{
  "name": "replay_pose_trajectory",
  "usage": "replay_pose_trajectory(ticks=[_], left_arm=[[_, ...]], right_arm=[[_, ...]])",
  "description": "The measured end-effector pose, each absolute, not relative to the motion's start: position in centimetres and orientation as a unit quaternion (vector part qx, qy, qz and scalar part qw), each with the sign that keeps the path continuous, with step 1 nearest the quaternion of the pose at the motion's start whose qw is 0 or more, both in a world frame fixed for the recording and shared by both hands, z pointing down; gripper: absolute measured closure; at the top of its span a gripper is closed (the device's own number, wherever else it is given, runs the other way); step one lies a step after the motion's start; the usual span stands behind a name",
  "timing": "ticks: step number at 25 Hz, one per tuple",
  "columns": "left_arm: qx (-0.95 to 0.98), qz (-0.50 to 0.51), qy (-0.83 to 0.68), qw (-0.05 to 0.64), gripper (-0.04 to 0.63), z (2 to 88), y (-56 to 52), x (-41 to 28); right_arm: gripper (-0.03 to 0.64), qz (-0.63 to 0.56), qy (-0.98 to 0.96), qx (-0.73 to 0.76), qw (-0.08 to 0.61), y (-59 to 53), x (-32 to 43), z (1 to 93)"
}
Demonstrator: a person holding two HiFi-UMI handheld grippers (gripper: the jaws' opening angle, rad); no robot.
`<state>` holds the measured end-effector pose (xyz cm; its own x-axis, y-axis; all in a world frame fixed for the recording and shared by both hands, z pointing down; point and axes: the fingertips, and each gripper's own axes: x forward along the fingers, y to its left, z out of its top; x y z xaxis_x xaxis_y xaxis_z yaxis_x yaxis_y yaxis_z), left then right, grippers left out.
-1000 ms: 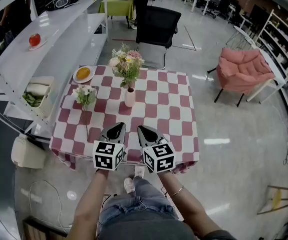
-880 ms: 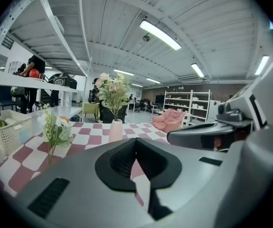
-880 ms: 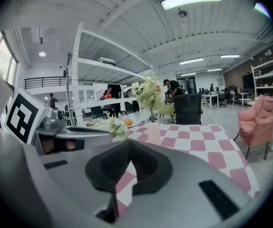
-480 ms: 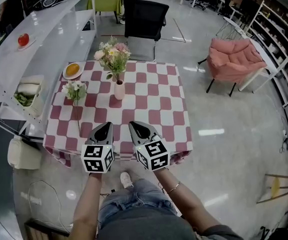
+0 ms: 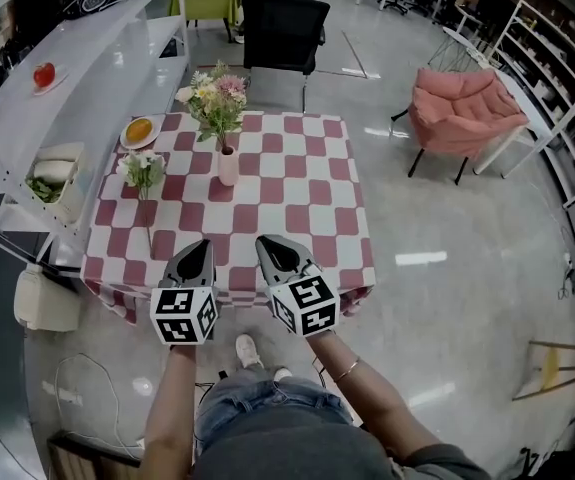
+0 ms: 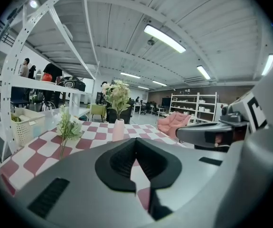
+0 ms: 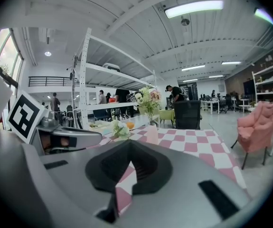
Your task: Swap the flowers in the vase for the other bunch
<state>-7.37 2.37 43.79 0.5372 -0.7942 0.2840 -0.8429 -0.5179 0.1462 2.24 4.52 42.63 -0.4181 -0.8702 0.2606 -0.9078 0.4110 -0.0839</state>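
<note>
One pink vase (image 5: 228, 166) holds a mixed bouquet (image 5: 213, 96).

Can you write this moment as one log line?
left claw: shut, empty | right claw: shut, empty | pink vase: holds mixed bouquet | white bunch: on table

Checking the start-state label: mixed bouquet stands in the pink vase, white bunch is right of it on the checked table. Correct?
No. The white bunch is left of the pink vase, not right; the head view shows it. The mixed bouquet does stand in that vase on the checked table.
</note>
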Motion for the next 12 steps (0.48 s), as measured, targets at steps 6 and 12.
replay_pose_trajectory(ticks=[6, 12], left_arm=[[0.861, 0.087, -0.482, 0.135, 0.578, 43.0, 6.0, -6.7], [0.855, 0.087, -0.492, 0.138, 0.578, 43.1, 10.9, -6.5]], right_arm=[[0.607, 0.107, -0.837, 0.530, 0.083, 8.3, 3.4, 42.0], [0.607, 0.112, -0.838, 0.527, 0.081, 13.1, 4.2, 42.4]])
